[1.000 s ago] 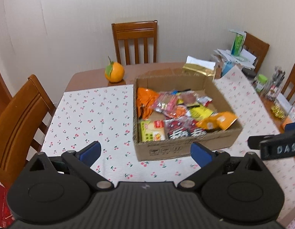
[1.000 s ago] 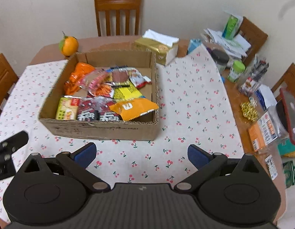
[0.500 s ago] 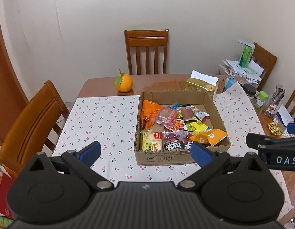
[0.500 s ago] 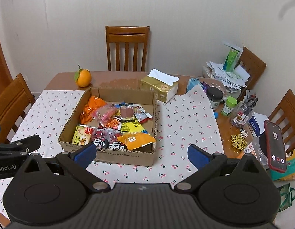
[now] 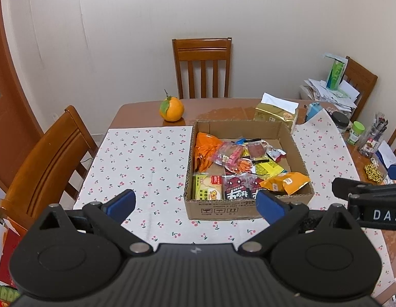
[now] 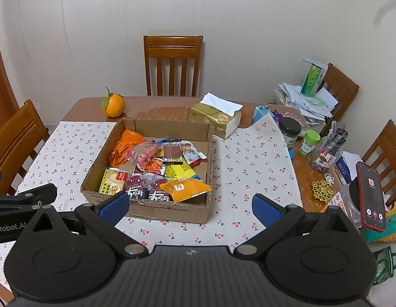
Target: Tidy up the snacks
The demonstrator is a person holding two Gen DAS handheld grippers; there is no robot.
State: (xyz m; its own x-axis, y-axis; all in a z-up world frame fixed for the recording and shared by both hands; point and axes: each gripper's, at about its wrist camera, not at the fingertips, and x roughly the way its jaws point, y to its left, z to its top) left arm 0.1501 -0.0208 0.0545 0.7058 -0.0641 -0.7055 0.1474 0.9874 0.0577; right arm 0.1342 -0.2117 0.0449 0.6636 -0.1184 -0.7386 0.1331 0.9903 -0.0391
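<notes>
An open cardboard box (image 5: 223,208) (image 6: 172,211) sits on the cherry-print tablecloth (image 5: 146,158). It holds several snack packets: an orange bag (image 5: 204,145), a pink packet (image 5: 227,153), a yellow cracker pack (image 5: 208,188), dark red packets (image 5: 240,186) and an orange-yellow packet (image 5: 285,180) (image 6: 183,188) leaning on the front right rim. My left gripper (image 5: 195,203) is open and empty, held back from the box's front wall. My right gripper (image 6: 189,206) is open and empty, also in front of the box.
An orange (image 5: 171,108) and a gold tissue pack (image 5: 276,113) lie behind the box. Jars, a pen cup (image 6: 328,148), a phone (image 6: 370,195) and papers crowd the table's right side. Wooden chairs (image 5: 201,66) stand at the far, left and right sides.
Both grippers have pulled back and up from the box, so the whole table and chairs show. Jaws stayed open. The snacks have not moved.
</notes>
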